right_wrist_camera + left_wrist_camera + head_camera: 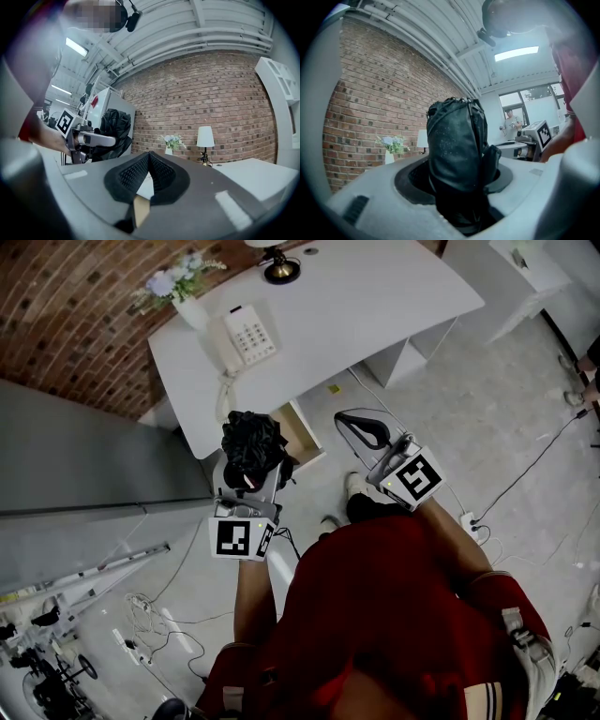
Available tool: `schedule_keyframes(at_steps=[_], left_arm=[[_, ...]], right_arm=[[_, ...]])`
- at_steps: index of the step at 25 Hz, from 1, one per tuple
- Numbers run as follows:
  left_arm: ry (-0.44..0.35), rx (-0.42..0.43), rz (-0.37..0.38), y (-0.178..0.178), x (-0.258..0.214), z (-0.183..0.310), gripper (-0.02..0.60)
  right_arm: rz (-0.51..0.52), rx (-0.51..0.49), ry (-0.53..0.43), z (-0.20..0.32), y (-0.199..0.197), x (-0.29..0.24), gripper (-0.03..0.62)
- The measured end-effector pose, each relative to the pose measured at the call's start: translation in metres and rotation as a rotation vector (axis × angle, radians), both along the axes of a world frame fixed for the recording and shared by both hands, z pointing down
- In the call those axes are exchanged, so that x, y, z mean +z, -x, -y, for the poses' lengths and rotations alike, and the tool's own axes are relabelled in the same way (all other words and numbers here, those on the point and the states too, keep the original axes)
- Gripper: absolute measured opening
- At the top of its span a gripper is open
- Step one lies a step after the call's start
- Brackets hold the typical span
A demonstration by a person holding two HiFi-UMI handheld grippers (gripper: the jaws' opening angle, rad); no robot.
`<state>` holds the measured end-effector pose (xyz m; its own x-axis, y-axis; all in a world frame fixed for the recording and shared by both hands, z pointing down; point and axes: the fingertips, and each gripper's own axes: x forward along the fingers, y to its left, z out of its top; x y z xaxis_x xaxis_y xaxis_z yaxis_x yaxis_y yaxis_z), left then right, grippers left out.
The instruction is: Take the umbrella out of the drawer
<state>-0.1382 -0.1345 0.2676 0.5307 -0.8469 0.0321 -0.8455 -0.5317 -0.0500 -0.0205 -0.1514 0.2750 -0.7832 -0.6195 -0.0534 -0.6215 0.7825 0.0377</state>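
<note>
A black folded umbrella (251, 446) is clamped upright between the jaws of my left gripper (249, 468), held in the air just left of the open drawer (303, 433). In the left gripper view the umbrella (457, 150) fills the gap between the pads. My right gripper (364, 430) hovers to the right of the drawer; its black pads meet at the tip with nothing between them (149, 161). The right gripper view also shows the umbrella (116, 129) and the left gripper (89, 138) at the left.
The drawer hangs under a white desk (375, 306) carrying a phone (247, 334), a vase of flowers (184, 292) and a lamp base (280, 269). A grey cabinet (94, 456) stands to the left. Cables (150, 620) trail on the floor.
</note>
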Motion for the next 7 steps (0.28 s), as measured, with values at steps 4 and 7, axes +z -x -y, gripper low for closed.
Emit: schedule_keyframes(at_steps=[4,7], left_arm=[[-0.001,0.000,0.000,0.0007,-0.0004,-0.0007,0.241],[-0.001,-0.001,0.000,0.0024,-0.0008,-0.0011,0.241]], right_arm=[[-0.014,-0.002,0.010,-0.0012,-0.0002,0.0028,0.011],[-0.012,0.000,0.008,-0.0016,0.0011,0.0011,0.011]])
